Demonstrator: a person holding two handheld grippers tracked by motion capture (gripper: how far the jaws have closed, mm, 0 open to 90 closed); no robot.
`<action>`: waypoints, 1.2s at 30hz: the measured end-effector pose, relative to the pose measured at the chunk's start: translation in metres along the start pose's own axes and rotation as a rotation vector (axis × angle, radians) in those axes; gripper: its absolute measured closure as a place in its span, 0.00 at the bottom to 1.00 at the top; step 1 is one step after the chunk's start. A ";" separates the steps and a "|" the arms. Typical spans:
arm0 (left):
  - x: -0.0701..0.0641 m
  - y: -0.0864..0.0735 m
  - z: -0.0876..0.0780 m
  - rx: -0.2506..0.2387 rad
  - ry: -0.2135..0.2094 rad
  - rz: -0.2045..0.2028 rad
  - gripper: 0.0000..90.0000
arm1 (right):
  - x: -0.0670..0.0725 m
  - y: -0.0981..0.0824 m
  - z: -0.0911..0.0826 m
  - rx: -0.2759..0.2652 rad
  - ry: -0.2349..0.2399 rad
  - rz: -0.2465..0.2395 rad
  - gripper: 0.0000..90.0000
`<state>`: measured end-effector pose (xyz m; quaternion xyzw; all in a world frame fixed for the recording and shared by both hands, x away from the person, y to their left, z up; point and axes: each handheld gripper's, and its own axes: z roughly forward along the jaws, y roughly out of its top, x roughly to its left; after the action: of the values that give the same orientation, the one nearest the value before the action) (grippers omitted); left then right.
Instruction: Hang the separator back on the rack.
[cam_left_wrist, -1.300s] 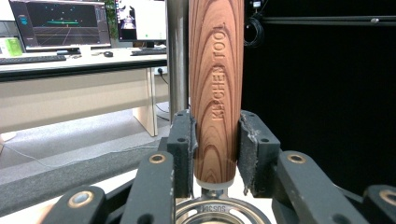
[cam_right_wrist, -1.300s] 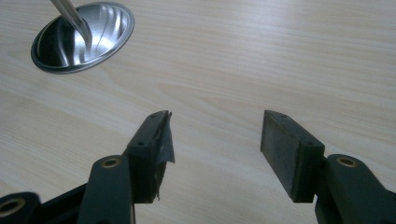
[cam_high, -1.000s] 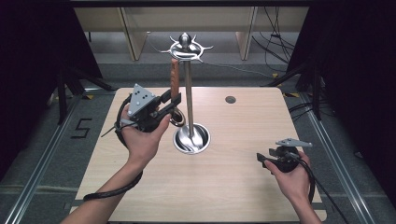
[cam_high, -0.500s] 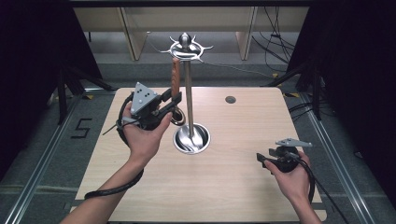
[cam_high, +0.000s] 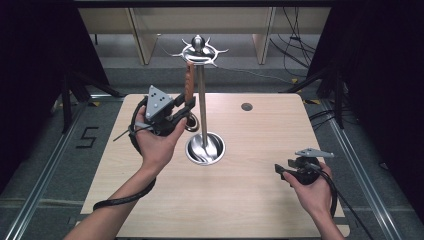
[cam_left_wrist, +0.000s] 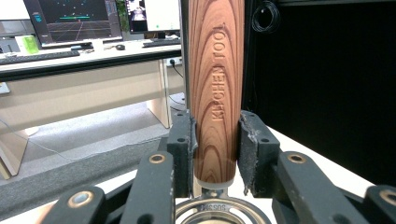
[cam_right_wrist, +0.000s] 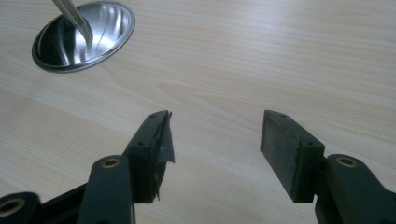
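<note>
One wooden-handled utensil (cam_high: 189, 84), upright left of centre frame beside the stand (cam_high: 202, 100), is clamped in the left hand-held gripper (cam_high: 186, 107), apparently not yet hung; the right hand-held gripper (cam_high: 280, 171) rests apart, empty, above the worktop (cam_high: 250, 200).

A small dark round mark (cam_high: 246, 106), possibly a hole, sits near the far edge of the wooden table (cam_high: 250, 200). Monitors (cam_left_wrist: 70, 18) and a keyboard (cam_left_wrist: 37, 57) rest on a desk (cam_left_wrist: 84, 70) beyond.
</note>
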<state>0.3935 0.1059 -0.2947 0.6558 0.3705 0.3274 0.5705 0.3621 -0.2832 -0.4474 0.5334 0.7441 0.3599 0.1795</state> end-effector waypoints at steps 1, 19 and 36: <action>0.000 0.000 0.001 0.001 0.001 0.001 0.75 | 0.000 0.000 0.000 0.000 -0.001 0.000 0.48; 0.001 -0.002 0.008 0.022 -0.007 0.005 0.74 | -0.001 -0.001 0.001 -0.003 -0.001 -0.020 0.48; 0.006 -0.007 0.001 0.070 -0.061 -0.019 0.59 | -0.001 -0.001 0.001 0.001 0.014 -0.003 0.47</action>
<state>0.3968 0.1109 -0.3014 0.6815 0.3703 0.2885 0.5615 0.3626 -0.2838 -0.4491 0.5299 0.7463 0.3631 0.1745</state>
